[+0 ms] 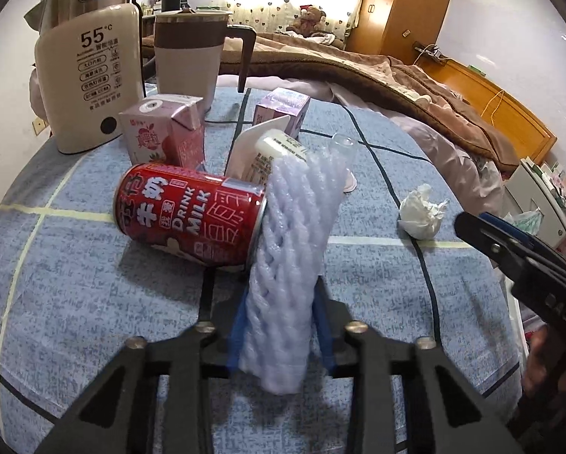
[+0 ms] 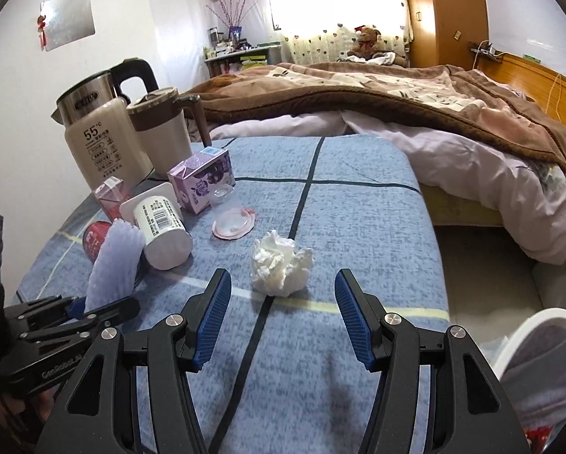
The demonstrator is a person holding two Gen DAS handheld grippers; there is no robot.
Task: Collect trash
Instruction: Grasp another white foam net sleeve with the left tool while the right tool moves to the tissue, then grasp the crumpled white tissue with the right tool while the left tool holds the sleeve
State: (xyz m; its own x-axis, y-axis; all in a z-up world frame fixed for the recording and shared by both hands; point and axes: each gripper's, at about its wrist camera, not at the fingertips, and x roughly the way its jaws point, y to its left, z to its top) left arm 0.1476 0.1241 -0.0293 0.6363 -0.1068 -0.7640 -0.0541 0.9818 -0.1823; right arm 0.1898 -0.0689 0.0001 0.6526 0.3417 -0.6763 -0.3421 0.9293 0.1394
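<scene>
My left gripper (image 1: 279, 325) is shut on a white foam fruit net (image 1: 290, 257), held upright just above the blue tablecloth (image 1: 93, 295); it also shows in the right wrist view (image 2: 112, 265). A red milk can (image 1: 192, 213) lies on its side behind the net. A white yogurt cup (image 2: 163, 229) lies beside it. A pink carton (image 1: 165, 134), a purple carton (image 2: 203, 181) and a clear plastic cup with lid (image 2: 231, 219) stand further back. My right gripper (image 2: 283, 302) is open, just short of a crumpled tissue (image 2: 279, 266).
A cream kettle (image 1: 89, 75) and a brown-and-cream jug (image 1: 192, 53) stand at the table's back left. A bed with brown blanket (image 2: 396, 102) lies behind. A white bin rim (image 2: 532, 336) shows low right, off the table edge.
</scene>
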